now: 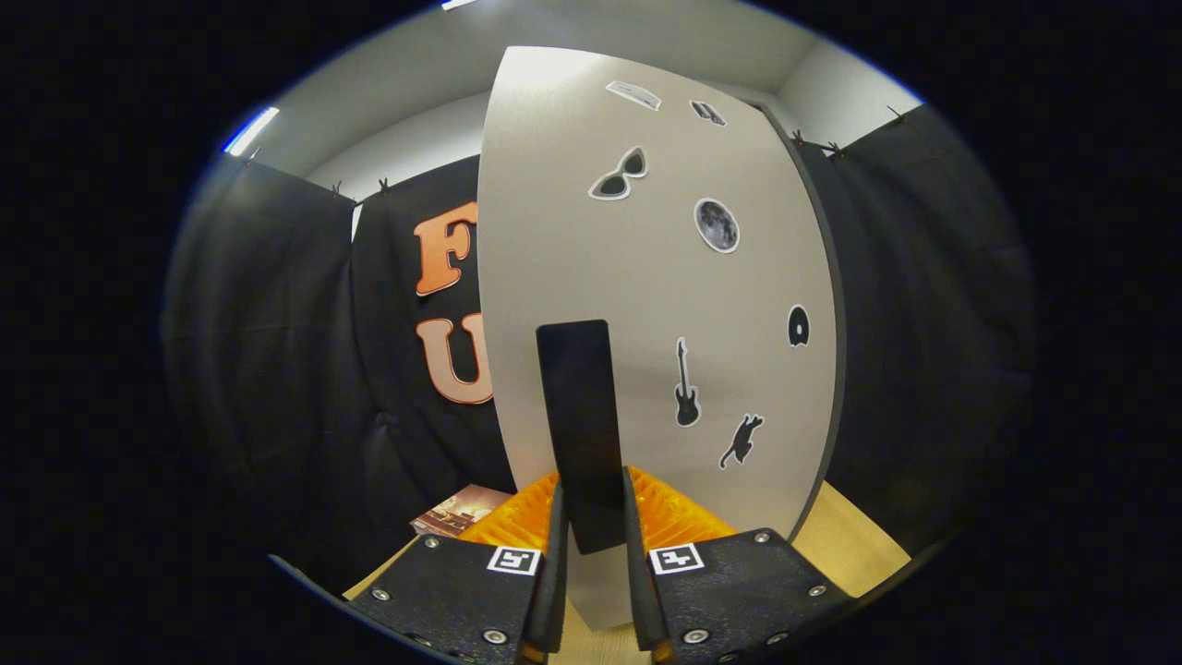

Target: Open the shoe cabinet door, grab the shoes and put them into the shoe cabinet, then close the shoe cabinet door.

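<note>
Pale grey flat cabinet door [591, 277], dotted with black-and-white stickers. Matte black upright handle [578, 416] on it. Light tan wooden floor [850, 545] beneath.

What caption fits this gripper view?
Hand-held gripper shut on the black handle of the sticker-covered cabinet door.

The black handle [580, 425] hides its lower end between the gripper [592, 517] fingers; a printed card [459, 511] at eight o'clock is too blurred to read.
</note>
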A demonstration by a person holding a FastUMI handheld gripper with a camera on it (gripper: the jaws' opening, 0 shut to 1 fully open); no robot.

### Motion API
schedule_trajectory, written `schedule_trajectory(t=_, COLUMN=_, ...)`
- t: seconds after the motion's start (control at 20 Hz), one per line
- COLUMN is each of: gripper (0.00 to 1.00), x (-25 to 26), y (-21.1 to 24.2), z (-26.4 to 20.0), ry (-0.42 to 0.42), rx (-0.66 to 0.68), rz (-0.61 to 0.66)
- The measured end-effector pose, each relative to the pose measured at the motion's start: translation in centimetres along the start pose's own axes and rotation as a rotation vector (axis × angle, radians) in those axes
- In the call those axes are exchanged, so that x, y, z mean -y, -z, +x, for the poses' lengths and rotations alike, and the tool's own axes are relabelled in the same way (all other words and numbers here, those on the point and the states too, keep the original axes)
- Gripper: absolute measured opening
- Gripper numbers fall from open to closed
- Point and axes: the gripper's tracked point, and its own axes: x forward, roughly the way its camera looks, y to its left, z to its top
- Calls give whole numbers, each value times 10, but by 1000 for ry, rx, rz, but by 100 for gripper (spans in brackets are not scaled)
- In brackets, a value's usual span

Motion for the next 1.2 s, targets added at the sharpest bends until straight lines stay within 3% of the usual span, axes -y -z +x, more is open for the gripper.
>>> schedule_trajectory(t=0.4, gripper=29, x=37, y=-1, z=-36, ry=43, rx=19, rz=41)
schedule_trajectory(t=0.55, gripper=22, x=51, y=-1, z=-45, ry=72, rx=24, rz=32)
schedule_trajectory(t=0.7, gripper=22, x=64, y=-2, z=-55, ry=92, rx=25, rz=29)
schedule_trajectory(t=1.2, gripper=22, x=96, y=-7, z=-60, ry=143, rx=52, rz=32)
